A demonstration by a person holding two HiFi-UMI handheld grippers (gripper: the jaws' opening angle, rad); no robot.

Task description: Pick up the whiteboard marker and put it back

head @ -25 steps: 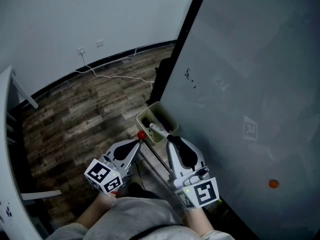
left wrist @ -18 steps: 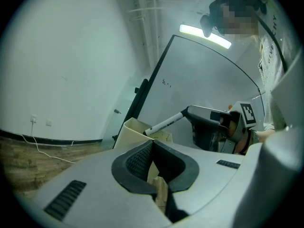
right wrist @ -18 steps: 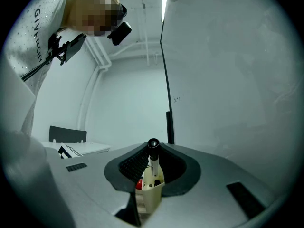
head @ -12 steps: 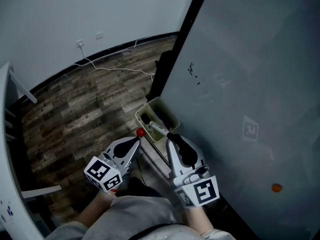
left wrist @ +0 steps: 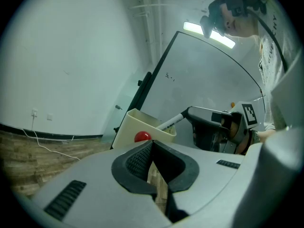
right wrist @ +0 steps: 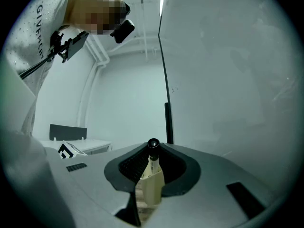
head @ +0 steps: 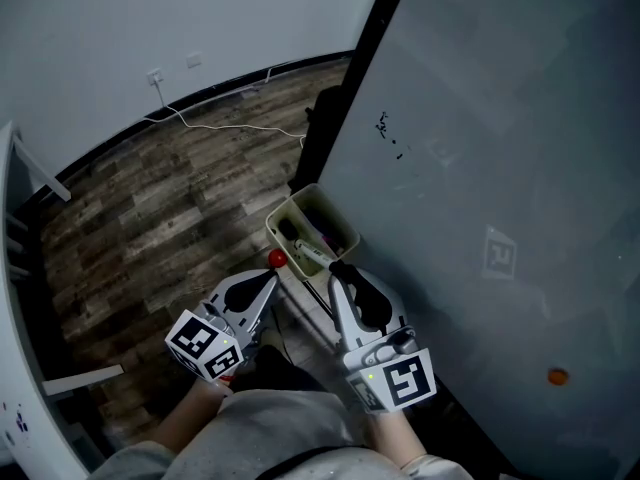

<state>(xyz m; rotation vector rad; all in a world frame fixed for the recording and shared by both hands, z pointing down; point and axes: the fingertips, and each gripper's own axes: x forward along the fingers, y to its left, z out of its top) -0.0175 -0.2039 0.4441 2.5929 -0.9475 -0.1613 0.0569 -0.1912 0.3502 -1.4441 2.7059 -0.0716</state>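
Note:
A white whiteboard marker (head: 308, 256) with a black cap lies level in my right gripper (head: 335, 268), which is shut on it. Its free end reaches over the near rim of a beige holder cup (head: 340, 230) fixed at the whiteboard's foot. In the right gripper view the marker (right wrist: 153, 152) stands between the pads, cap end forward. My left gripper (head: 270, 278) is shut and empty, just left of the right one. A red ball (head: 276, 259) sits right beyond its tip. The left gripper view shows the marker (left wrist: 171, 122) over the cup (left wrist: 128, 129).
The large grey whiteboard (head: 480, 168) fills the right side, with a small orange magnet (head: 557, 376) and a square tag (head: 497, 253) on it. A white cable (head: 230, 128) runs over the wooden floor (head: 150, 218). A white table edge (head: 12, 298) stands far left.
My right gripper has sunk a little with the marker, closer to the cup's rim. The left gripper has kept its place.

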